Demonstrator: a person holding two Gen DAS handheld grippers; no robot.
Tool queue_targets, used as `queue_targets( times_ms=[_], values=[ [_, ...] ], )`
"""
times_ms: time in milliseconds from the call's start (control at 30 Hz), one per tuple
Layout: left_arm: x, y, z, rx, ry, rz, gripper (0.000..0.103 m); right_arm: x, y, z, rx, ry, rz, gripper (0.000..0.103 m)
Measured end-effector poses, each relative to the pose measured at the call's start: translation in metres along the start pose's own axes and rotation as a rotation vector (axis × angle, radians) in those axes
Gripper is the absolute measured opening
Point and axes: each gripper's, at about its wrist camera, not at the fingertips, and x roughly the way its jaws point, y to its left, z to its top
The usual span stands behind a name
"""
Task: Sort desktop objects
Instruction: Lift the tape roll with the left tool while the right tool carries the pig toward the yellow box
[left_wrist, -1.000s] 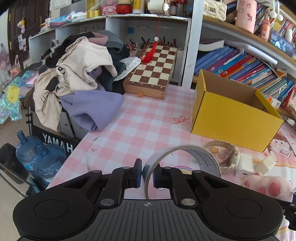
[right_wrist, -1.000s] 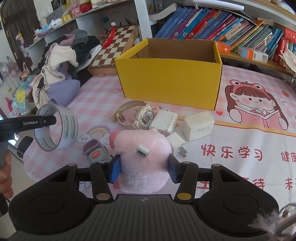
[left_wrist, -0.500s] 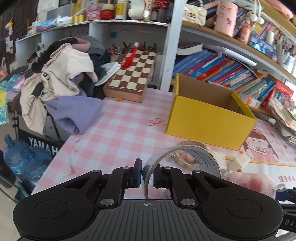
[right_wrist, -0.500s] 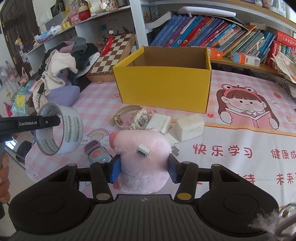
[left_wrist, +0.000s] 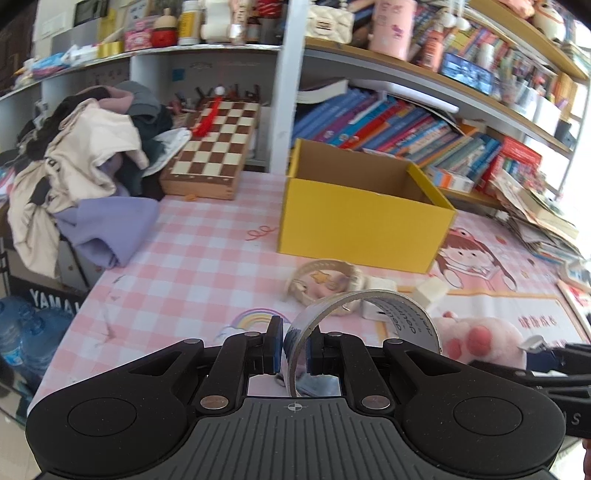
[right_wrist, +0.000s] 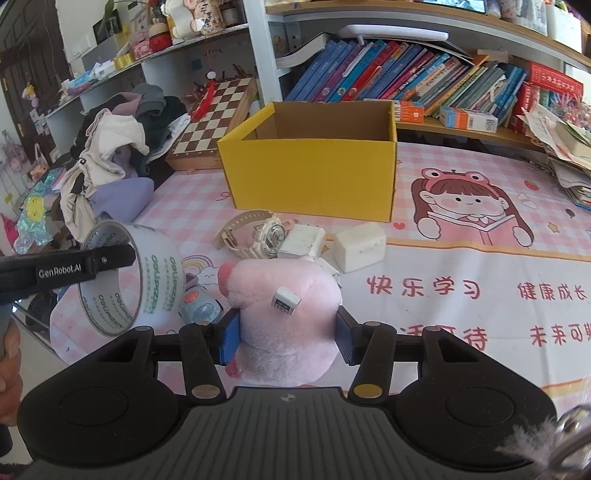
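My left gripper (left_wrist: 293, 349) is shut on the wall of a clear tape roll (left_wrist: 373, 314), held above the pink checked table; the same tape roll (right_wrist: 136, 280) shows at the left of the right wrist view. My right gripper (right_wrist: 288, 332) is shut on a pink plush toy (right_wrist: 284, 317) with a small white tag, lifted off the table. The open yellow box (right_wrist: 314, 177) stands behind both, its inside bare as far as I can see. The plush toy (left_wrist: 476, 338) also appears low on the right in the left wrist view.
A beige watch (right_wrist: 258, 234), two white chargers (right_wrist: 360, 245) and a small blue-grey toy (right_wrist: 199, 306) lie in front of the box. A chessboard (left_wrist: 214, 147) and a clothes pile (left_wrist: 81, 173) sit at the left, books (right_wrist: 388, 77) on the shelf behind, papers (right_wrist: 569, 155) at the right.
Both grippers have moved toward the yellow box and a little upward, each keeping its load. The box now sits larger and more central in both views.
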Motion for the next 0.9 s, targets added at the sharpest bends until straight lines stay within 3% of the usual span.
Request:
queue_targets(
  times_ms=[400, 900],
  values=[
    [-0.008, -0.008, -0.003, 0.025, -0.008, -0.060, 0.011, -0.014, -0.001, -0.006, 0.015, -0.023, -0.030, 0.049],
    [0.007, -0.020, 0.007, 0.040, -0.003, -0.072, 0.011, -0.004, -0.005, 0.012, -0.028, -0.026, 0.023, 0.049]
  ],
)
